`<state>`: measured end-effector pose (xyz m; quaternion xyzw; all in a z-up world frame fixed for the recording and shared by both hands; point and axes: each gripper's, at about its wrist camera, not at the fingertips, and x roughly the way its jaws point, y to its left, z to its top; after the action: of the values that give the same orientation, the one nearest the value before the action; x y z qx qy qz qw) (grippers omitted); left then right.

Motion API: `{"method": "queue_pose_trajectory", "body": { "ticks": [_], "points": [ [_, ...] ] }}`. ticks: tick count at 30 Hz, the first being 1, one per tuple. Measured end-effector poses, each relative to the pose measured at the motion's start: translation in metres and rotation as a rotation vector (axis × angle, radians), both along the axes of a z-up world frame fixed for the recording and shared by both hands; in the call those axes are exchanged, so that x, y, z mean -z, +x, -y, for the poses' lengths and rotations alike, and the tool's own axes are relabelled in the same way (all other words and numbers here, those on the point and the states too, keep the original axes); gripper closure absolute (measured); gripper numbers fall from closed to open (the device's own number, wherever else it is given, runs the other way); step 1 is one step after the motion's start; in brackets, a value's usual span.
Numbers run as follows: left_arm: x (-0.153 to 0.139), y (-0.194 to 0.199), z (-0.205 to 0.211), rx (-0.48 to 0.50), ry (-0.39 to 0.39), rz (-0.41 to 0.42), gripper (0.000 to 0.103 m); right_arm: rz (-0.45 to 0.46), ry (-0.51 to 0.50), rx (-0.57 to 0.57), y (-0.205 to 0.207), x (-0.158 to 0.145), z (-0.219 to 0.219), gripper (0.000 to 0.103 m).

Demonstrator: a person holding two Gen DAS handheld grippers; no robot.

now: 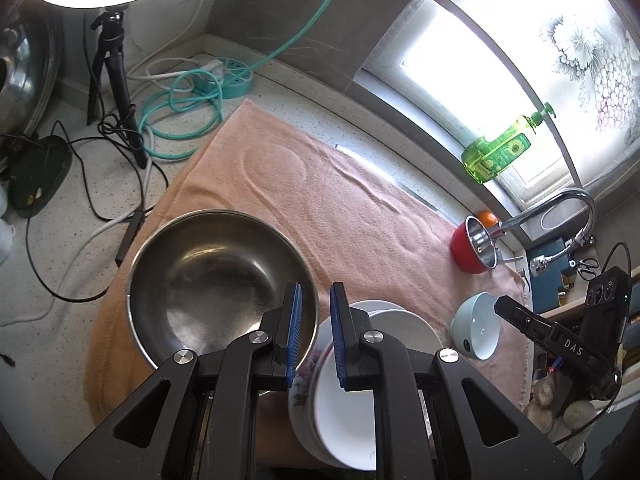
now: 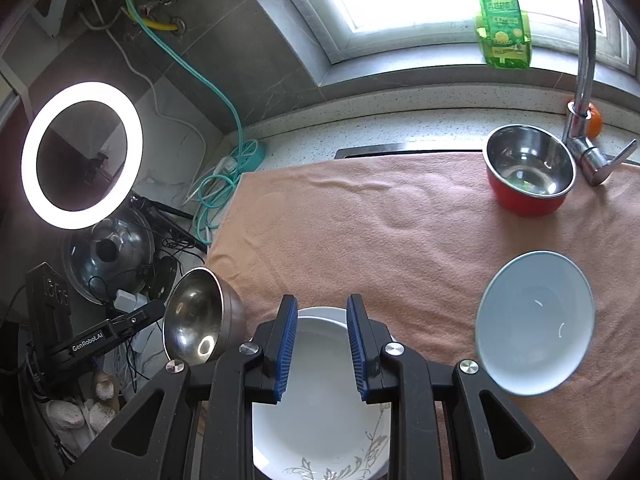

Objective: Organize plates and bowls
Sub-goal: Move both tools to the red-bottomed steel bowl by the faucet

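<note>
While we hover over the pink towel (image 2: 360, 216), left gripper (image 1: 314, 332) jaws near-shut on nothing, steel bowl (image 1: 216, 280) just left, right gripper (image 2: 320, 344) jaws narrowly spread, empty, plate stack (image 2: 320, 420) beneath, blue bowl (image 2: 534, 322) right.

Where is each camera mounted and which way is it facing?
Left wrist: on the left gripper, angled down at the steel bowl and plate stack; its own fingers and the right gripper show.
Right wrist: on the right gripper, angled down at the plate stack and pale blue bowl; its fingers and the left gripper show.
Shared: pink towel, steel bowl, plate stack, both grippers.
</note>
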<state>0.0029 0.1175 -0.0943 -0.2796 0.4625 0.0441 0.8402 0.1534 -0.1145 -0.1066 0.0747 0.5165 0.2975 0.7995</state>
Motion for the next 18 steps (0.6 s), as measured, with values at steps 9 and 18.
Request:
{"method": "queue_pose_trajectory", "body": {
  "ticks": [9,18],
  "points": [
    [-0.004,0.032,0.05,0.111,-0.009,0.014,0.09,0.017,0.004,0.105,0.022,-0.008,0.058,0.08],
    [-0.009,0.065,0.093,0.194,-0.012,0.027,0.09,0.048,-0.007,0.164,0.042,-0.015,0.096,0.08]
  ]
}}
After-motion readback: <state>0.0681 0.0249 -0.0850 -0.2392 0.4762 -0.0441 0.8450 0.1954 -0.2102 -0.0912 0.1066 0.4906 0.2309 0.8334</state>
